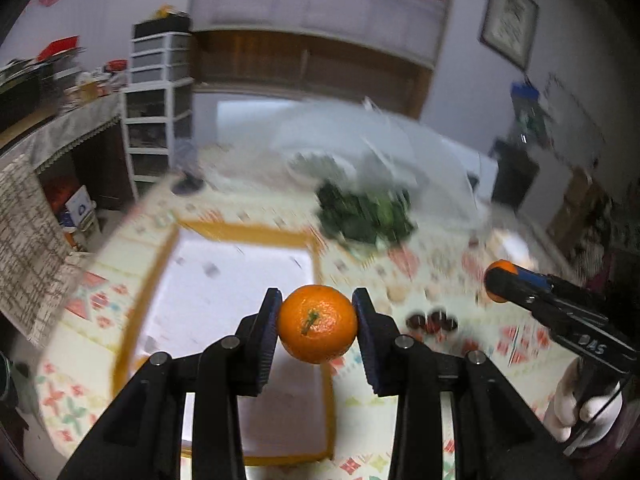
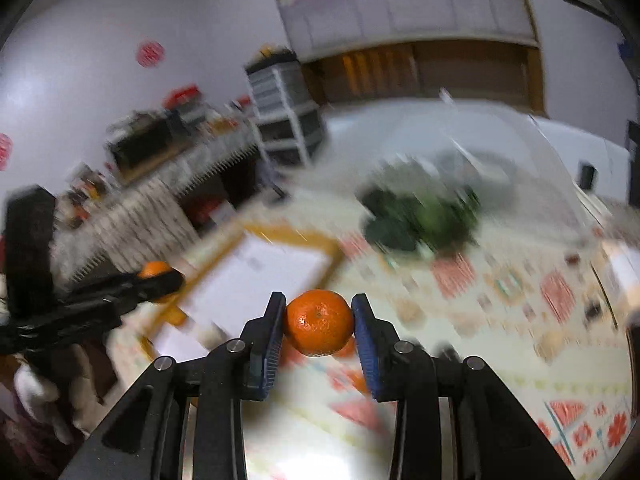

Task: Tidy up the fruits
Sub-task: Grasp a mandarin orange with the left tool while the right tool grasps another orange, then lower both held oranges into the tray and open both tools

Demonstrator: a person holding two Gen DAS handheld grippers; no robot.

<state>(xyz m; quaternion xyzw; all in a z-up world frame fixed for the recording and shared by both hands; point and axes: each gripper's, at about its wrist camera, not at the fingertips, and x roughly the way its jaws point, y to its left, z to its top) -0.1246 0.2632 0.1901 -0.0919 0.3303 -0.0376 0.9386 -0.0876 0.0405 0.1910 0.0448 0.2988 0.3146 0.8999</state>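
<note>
Left gripper (image 1: 317, 322): jaws clamped on a mandarin (image 1: 317, 323), stem end facing the camera, held above the near right part of the tray (image 1: 244, 233). Right gripper (image 2: 319, 322): jaws clamped on a second mandarin (image 2: 319, 322), held over the table (image 2: 472, 344) to the right of the tray.

Table carries a cream cloth with red and green floral and geometric print. The tray is orange-rimmed with a white base and sits toward the left. Dark green leafy bundle (image 1: 366, 210) beyond the tray, under or beside clear plastic; too blurred to tell which. Three small dark red fruits (image 1: 432, 321) lie on the cloth right of the tray.

Room: white drawer tower (image 1: 158, 88) at back left, cluttered side counter (image 1: 60, 120) with fringed cover, framed picture (image 1: 507, 20) on the right wall, red round decals (image 2: 150, 53) on the left wall.
</note>
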